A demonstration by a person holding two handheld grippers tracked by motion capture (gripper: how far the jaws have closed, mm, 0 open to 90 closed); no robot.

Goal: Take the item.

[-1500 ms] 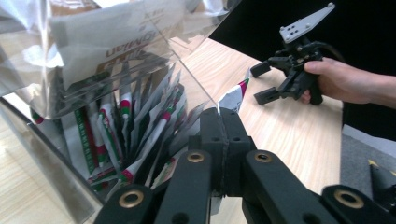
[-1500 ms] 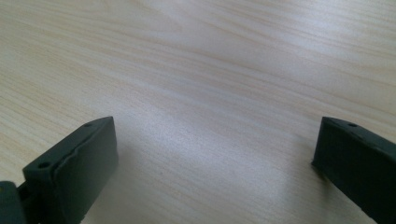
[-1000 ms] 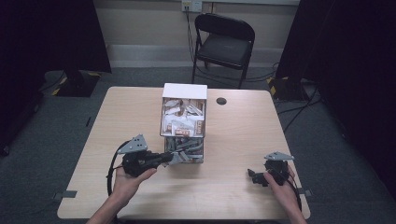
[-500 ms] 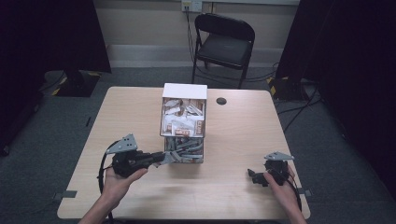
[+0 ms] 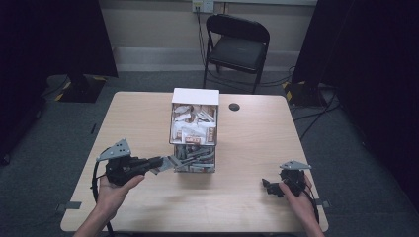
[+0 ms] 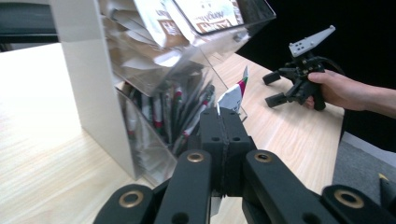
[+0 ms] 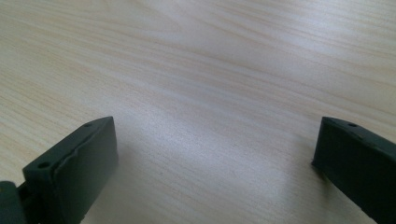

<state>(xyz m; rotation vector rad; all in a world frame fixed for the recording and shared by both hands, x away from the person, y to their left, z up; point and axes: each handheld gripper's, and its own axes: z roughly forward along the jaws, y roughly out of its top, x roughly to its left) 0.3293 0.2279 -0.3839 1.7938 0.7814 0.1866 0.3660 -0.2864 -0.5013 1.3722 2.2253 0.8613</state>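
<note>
Sachet [image 6: 235, 94], thin, light and floppy by the look of it, sits pinched at one end in the closed left gripper [image 5: 160, 164] beside the dispenser [image 5: 194, 133] mid-table, while the right gripper [image 5: 269, 186] gapes empty near the right front corner.

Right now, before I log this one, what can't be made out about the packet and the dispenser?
- Packet: in the left gripper view the shut left gripper covers its lower part; its print is too small to read.
- In the high view the packet is too small to identify.
- Dispenser: cut off by the top edge in the left gripper view.
- Right gripper: its view gives bare table, jaws apart.
</note>
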